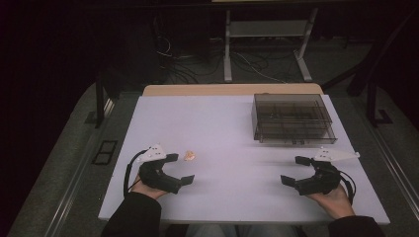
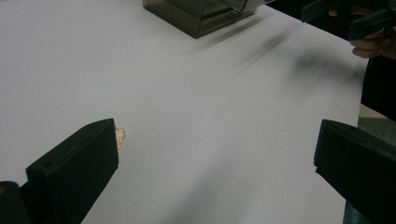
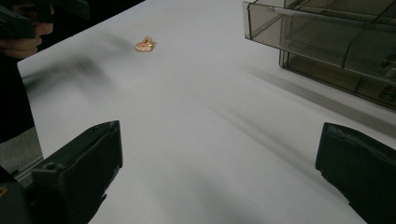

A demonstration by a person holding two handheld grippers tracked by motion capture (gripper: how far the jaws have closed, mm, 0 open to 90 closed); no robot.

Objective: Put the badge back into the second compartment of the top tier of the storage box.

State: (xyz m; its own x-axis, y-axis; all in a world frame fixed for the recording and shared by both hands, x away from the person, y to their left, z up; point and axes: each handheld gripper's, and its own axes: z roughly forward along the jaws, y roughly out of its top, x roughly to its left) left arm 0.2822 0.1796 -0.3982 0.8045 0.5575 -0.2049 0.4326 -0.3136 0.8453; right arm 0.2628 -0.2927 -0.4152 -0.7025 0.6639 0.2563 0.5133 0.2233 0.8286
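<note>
A small pale orange piece (image 1: 189,156) lies on the white table (image 1: 222,128), just right of my left gripper (image 1: 180,169). That gripper rests near the front left with its jaws wide apart and nothing between them. In the left gripper view the piece (image 2: 120,137) peeks out behind the left jaw. My right gripper (image 1: 295,170) sits at the front right, also open and empty. From the right gripper view the piece (image 3: 145,45) lies far off toward the other hand. A smoky clear drawer box (image 1: 291,118) stands at the back right.
The drawer box (image 3: 327,42) has one drawer pulled partly out and reaches into the right gripper view's upper right. A tan strip (image 1: 232,90) runs along the table's far edge. Cables and a metal frame (image 1: 267,44) lie on the dark floor beyond.
</note>
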